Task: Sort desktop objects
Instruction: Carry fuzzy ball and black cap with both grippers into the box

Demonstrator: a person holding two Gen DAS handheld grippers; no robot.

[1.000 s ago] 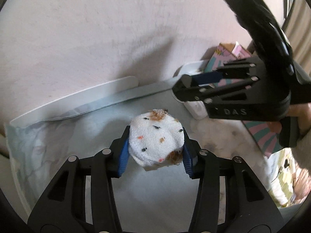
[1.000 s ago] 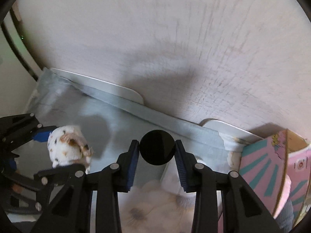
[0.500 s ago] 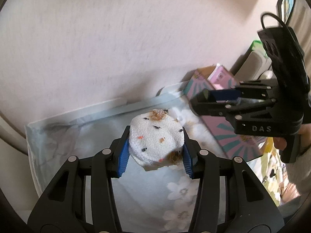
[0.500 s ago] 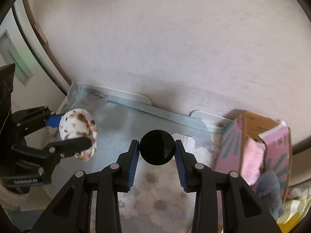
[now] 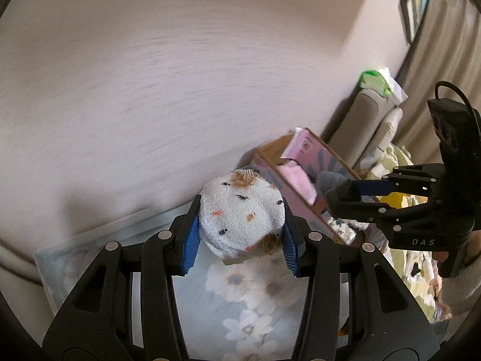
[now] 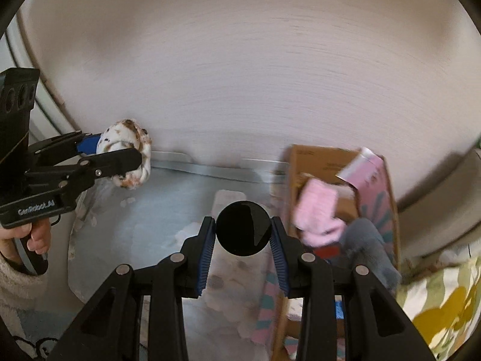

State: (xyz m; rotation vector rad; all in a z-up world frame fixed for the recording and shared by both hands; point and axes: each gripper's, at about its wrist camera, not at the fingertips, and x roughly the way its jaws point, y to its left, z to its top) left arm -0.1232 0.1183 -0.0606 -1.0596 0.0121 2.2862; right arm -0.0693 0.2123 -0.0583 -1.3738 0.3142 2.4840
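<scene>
Two claws are being held above a floral-printed cloth [image 5: 240, 294] spread over the table, each clenched on its own object. A rolled white sock [image 5: 240, 216] speckled with black and orange dots is being gripped between the blue pads of the left claw [image 5: 240, 240], well clear of the cloth and in front of a pale wall [image 5: 180, 75]. In the right wrist view the same left claw [image 6: 120, 156] is being seen from the side at the left edge, the rolled white sock [image 6: 129, 156] clamped in it and a hand [image 6: 27, 240] wrapped around its grip.

A round black disc [image 6: 243, 228] is being pinched between the blue pads of the right claw [image 6: 243, 234], raised over the cloth [image 6: 144, 216]. In the left wrist view the right claw [image 5: 354, 198] is being seen at the right edge, closed, though the disc itself cannot be made out there.

An open pink-and-teal cardboard box [image 6: 375, 186] is being shown just right of the right claw, with a pink sock [image 6: 315, 222] and a grey sock [image 6: 366, 246] lying in it. The same box [image 5: 303, 162] is being seen behind the sock in the left wrist view, against the wall. Yellow-green floral fabric [image 6: 445, 297] is lying beyond the box at the right.
</scene>
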